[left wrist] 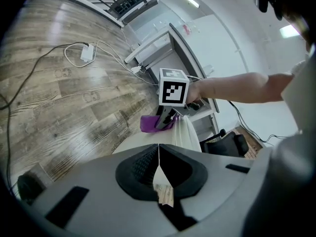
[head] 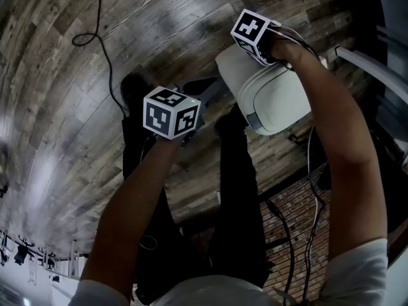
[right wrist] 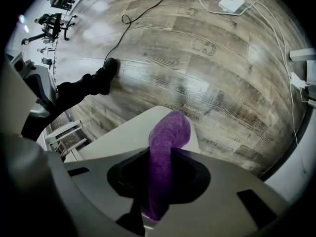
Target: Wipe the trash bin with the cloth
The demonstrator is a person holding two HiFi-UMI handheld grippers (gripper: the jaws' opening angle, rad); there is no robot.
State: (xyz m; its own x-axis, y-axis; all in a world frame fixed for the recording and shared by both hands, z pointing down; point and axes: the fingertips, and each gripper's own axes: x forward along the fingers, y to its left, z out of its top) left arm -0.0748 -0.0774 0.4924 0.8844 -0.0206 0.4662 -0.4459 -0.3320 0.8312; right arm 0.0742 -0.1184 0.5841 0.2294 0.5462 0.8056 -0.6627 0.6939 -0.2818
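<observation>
Right gripper (right wrist: 160, 156) jaws clamp purple cloth (right wrist: 170, 127) on trash bin (right wrist: 123, 137), left gripper (left wrist: 159, 148) a white sheet (left wrist: 161, 179), both unseen overhead

Head view: steeply down from above trash bin (head: 274, 101). Left gripper view: close, across the bin's top toward right gripper (left wrist: 165, 120). Right gripper view: close over the bin, facing wood floor (right wrist: 197, 58). Both gripper views share purple cloth (right wrist: 165, 147).

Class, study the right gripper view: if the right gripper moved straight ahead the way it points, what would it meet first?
Probably the white trash bin, just beyond the purple cloth clamped in the right gripper. The wood floor lies farther off.
</observation>
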